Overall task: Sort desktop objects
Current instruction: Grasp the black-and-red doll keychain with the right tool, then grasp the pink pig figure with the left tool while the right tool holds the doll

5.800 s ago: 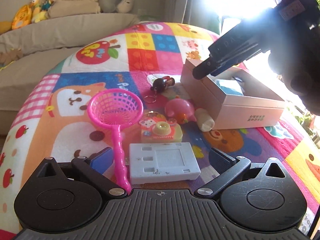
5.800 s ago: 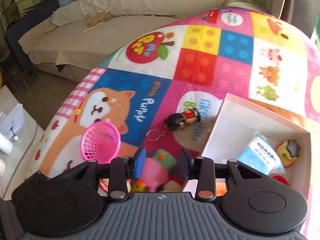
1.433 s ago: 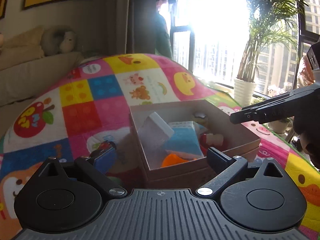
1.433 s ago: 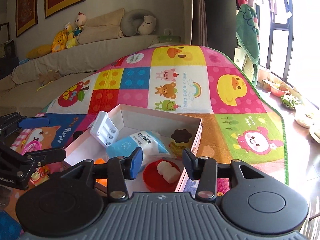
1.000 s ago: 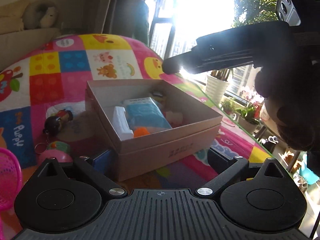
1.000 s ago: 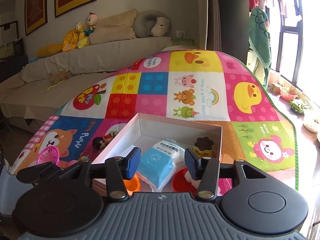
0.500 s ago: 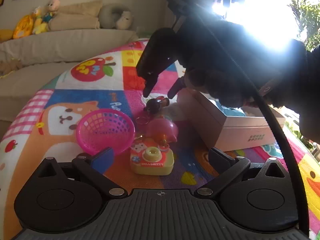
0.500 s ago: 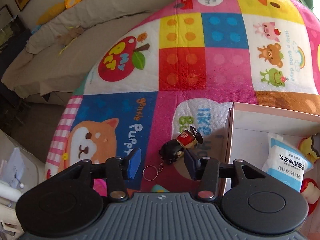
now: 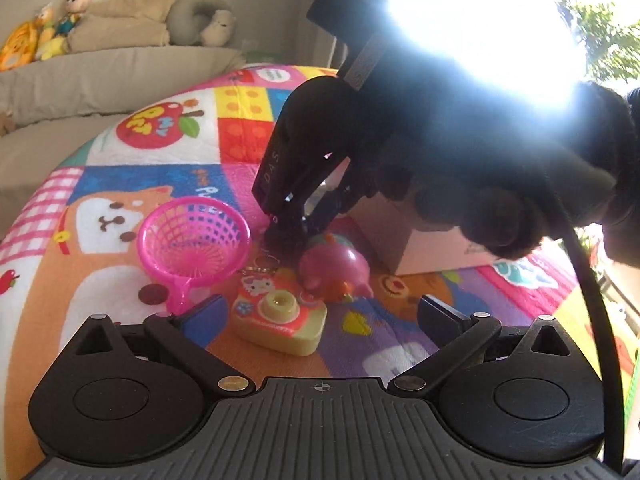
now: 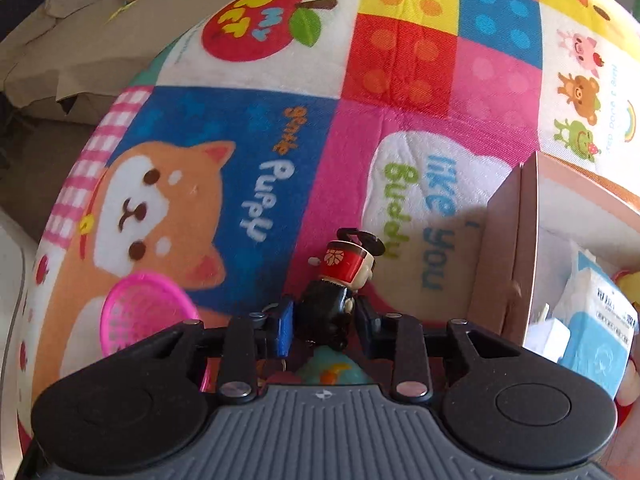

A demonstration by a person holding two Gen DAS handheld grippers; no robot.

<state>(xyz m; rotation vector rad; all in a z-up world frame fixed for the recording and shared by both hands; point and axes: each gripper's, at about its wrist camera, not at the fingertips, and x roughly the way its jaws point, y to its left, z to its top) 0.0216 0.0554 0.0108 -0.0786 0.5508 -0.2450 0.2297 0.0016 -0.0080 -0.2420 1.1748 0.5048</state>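
Left wrist view: left gripper [image 9: 318,312] spread wide above a toy camera [image 9: 280,322] on the play mat [image 9: 120,264].
Right wrist view: right gripper [image 10: 324,330] pinches the doll keychain [image 10: 340,284] (lying beside the box [image 10: 504,248]).

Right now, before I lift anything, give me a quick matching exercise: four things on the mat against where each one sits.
Things:
1. doll keychain
2. pink net scoop
3. toy camera
4. blue tissue pack

Places:
A. inside the cardboard box
B. between the right gripper fingers
C. on the mat just ahead of the open left gripper
D. on the mat left of the toy camera, handle toward the left gripper

Pairs: 1-B, 2-D, 3-C, 4-A
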